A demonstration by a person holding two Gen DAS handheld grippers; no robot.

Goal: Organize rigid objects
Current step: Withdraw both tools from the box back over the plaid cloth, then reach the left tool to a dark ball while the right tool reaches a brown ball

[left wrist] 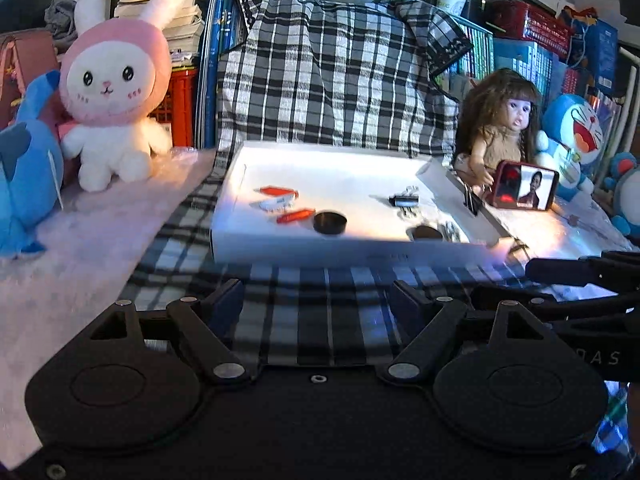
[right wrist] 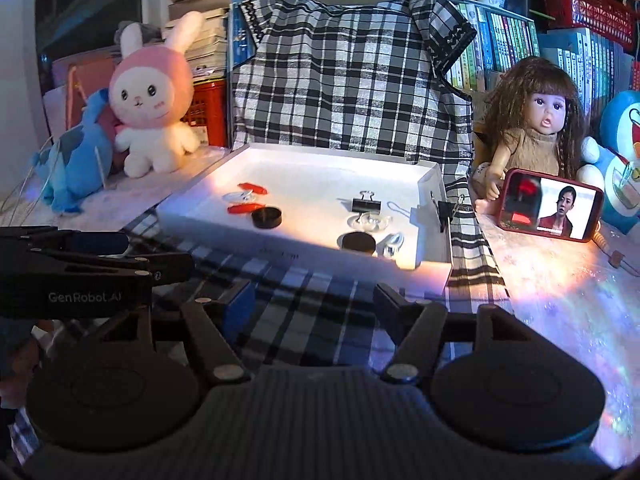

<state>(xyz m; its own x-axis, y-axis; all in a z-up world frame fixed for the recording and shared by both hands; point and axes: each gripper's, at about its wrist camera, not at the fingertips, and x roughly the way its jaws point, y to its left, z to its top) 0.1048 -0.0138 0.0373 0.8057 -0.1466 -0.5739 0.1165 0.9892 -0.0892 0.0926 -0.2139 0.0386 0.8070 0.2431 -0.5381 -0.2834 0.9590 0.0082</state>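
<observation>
Nearest us, the left claw (left wrist: 318, 300) and the right claw (right wrist: 314, 300) hang side by side over the plaid cloth (right wrist: 304, 312), both spread wide with nothing between the fingers. Just beyond sits the white tray (right wrist: 224, 222) on that cloth, holding two black round caps (right wrist: 266, 217), orange clips (right wrist: 240, 209) on its left, and a black binder clip (right wrist: 366, 205) toward its right, with another binder clip (right wrist: 444, 210) gripping its right wall. Behind, along the desk (right wrist: 560, 280), a pink bunny plush (right wrist: 154, 100), a doll (right wrist: 536, 128) and a phone (right wrist: 550, 205) playing video.
</observation>
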